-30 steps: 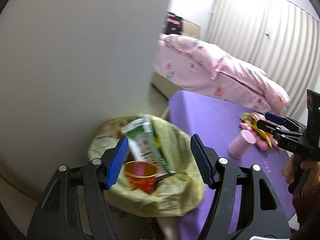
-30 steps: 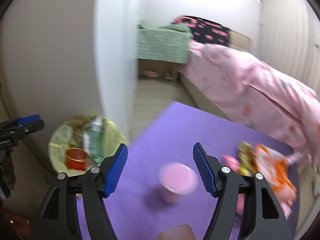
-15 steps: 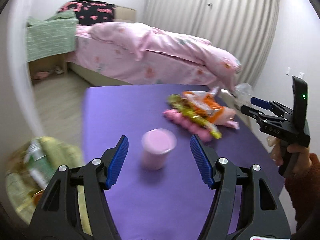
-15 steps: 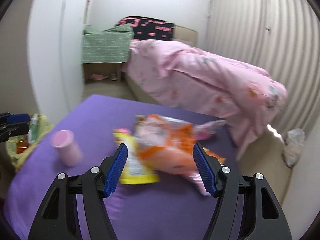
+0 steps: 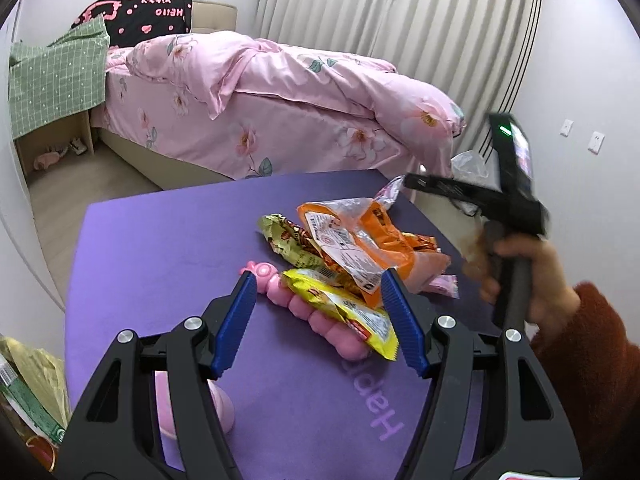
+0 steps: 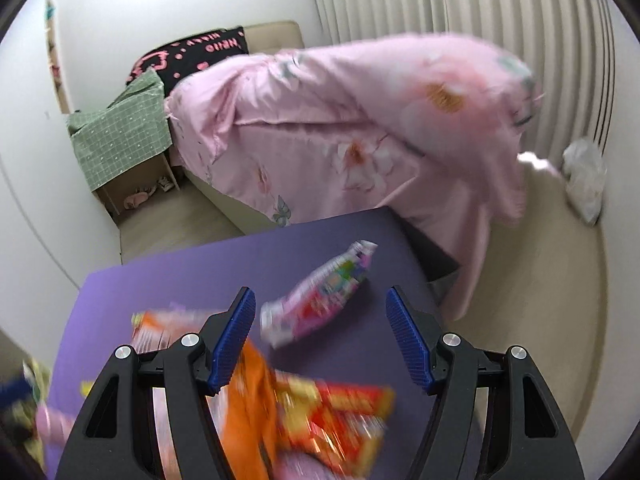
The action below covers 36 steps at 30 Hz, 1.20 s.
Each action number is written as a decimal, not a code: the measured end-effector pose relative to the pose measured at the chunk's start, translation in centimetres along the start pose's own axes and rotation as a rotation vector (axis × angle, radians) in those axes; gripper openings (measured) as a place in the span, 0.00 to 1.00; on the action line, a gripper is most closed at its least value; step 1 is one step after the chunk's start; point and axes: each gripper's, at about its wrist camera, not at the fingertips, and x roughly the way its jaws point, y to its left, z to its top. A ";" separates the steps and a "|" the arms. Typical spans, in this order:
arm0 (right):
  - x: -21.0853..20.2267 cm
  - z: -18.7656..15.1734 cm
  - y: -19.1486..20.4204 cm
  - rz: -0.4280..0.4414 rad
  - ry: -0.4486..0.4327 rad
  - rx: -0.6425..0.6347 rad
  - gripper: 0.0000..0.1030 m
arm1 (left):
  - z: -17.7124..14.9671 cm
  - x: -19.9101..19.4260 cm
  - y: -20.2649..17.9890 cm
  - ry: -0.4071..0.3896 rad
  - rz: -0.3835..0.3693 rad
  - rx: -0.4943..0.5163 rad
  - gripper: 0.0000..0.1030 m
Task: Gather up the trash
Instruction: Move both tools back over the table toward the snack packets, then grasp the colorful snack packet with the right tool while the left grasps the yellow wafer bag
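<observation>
On the purple surface [image 5: 168, 248] a loose heap of snack wrappers [image 5: 360, 240] is noted, judged light, crinkly and slippery, best pinched at a raised folded edge; the pink wrapper [image 6: 320, 292] lies apart; left gripper [image 5: 320, 320] and right gripper [image 6: 320, 336] are spread, holding nothing.

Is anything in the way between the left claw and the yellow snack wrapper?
Nothing visible is. The left claw is open and empty, and the yellow wrapper lies right ahead of it, draped over a pink toy on the purple table.
</observation>
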 end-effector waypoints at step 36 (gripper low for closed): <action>-10.2 -1.9 0.3 0.143 -0.098 -0.154 0.09 | -1.8 7.2 -2.8 0.178 0.011 -0.103 0.18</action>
